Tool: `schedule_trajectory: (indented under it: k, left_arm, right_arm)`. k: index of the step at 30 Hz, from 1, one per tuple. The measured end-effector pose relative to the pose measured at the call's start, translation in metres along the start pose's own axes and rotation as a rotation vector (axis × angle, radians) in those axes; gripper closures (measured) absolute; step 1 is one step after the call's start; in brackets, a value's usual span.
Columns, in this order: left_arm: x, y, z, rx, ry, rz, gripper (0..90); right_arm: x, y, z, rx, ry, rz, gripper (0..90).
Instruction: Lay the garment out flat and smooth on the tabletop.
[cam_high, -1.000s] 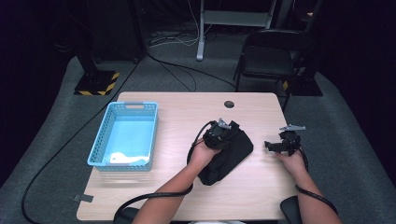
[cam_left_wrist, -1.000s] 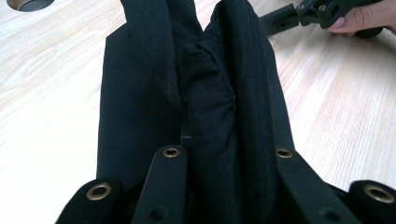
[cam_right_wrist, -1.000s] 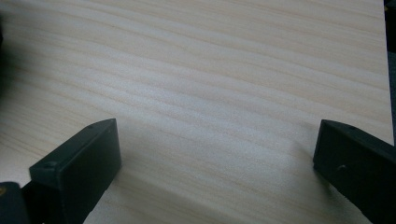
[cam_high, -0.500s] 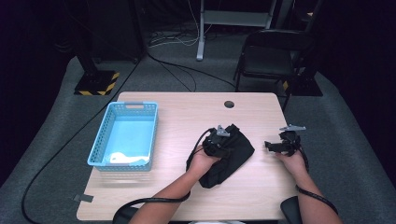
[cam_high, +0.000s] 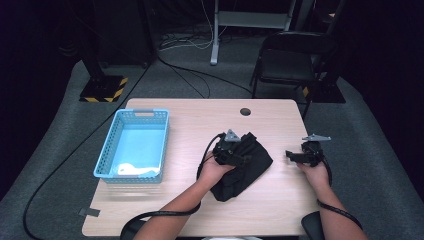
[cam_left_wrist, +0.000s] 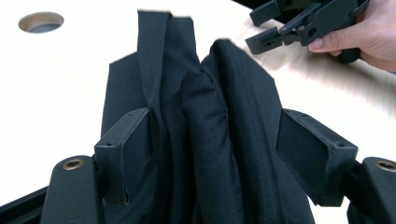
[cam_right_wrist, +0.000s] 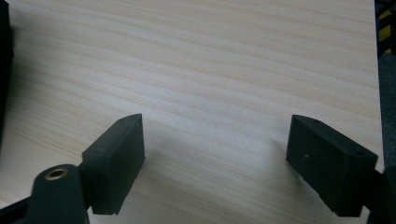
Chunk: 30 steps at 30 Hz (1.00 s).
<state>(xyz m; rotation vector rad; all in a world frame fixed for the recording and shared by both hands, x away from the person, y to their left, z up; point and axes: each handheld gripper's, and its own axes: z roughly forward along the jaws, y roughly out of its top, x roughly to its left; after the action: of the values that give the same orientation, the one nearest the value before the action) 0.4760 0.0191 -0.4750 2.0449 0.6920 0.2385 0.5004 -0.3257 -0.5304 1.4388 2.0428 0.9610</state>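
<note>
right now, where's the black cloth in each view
High view: black cloth lies right of centre on the table, under the left gripper.
Left gripper view: fills the centre, bunched folds between the jaws.
Right gripper view: a dark sliver at the far left edge, likely it.
Shared landmark: the pale wooden table.

Field notes, surfaces.

Tabletop (cam_high: 190, 210): pale wood-look laminate, smooth, faint straight grain, low sheen; round cable hole (cam_high: 245, 111) near its far edge.

Black cloth (cam_high: 245, 167) on the tabletop, right of centre: matt woven fabric, soft, thick folds with a stitched hem, no shine.

Left gripper (cam_left_wrist: 215, 154): jaws hard matt black plastic, slightly grainy, brass-coloured inserts at their bases. Right gripper (cam_right_wrist: 215, 158), right of the cloth: same finish.

Basket (cam_high: 107, 160), left of the cloth: light blue plastic, perforated walls, mild gloss.
</note>
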Motion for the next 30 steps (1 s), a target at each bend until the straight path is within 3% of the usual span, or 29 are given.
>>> schedule_trajectory:
  k: [5,10,20,24,30]
  left_arm:
    - [0.003,0.005,-0.008,-0.029,-0.004,-0.008,24.8]
    - [0.007,0.008,-0.015,-0.05,-0.006,-0.013,24.8]
    - [0.016,0.009,-0.025,-0.057,0.002,-0.014,29.2]
    - [0.019,0.008,-0.029,-0.049,0.017,-0.003,31.0]
    - [0.023,0.003,-0.031,-0.034,0.021,-0.014,34.5]
  right_arm:
    - [0.007,0.006,-0.009,-0.043,0.028,-0.016,22.7]
    - [0.019,0.016,-0.018,-0.086,0.099,-0.034,27.8]
    - [0.047,0.032,-0.025,-0.08,0.232,-0.075,35.9]
    - [0.057,0.036,-0.027,-0.081,0.316,-0.056,36.7]
    - [0.08,0.041,-0.026,-0.075,0.402,-0.078,36.0]
